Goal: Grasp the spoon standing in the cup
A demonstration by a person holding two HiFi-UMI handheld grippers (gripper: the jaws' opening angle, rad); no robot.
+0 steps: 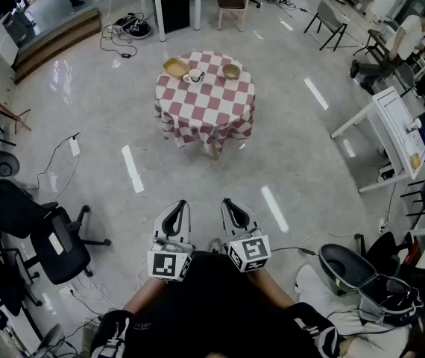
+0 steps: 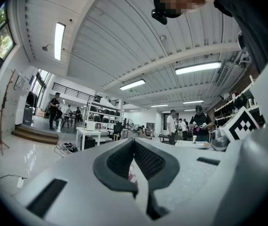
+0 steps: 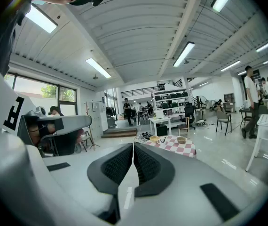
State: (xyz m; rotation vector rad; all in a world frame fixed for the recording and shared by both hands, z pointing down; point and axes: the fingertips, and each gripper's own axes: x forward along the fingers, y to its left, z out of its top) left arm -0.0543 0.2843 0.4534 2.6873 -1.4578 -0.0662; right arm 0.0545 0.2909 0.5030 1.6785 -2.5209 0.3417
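While your left gripper (image 1: pixel 180 203) and right gripper (image 1: pixel 228 202) sit clenched and empty near your body, glossy grey floor (image 1: pixel 197 177) lies ahead. Far off, on the round red-and-white checked table (image 1: pixel 206 109), the small white cup (image 1: pixel 195 75) stands between two tan bowls (image 1: pixel 175 68); any spoon's lean is too small to tell.

Bright, even indoor light falls from long strip lamps (image 3: pixel 185 53) on the ceiling, and daylight comes in through a window (image 2: pixel 1 37). The glossy floor (image 1: pixel 302 162) throws back white streaks of glare (the lamps, mirrored). Shadows are soft and short. All views bend strongly toward the edges, and both gripper views darken to black at the corners.
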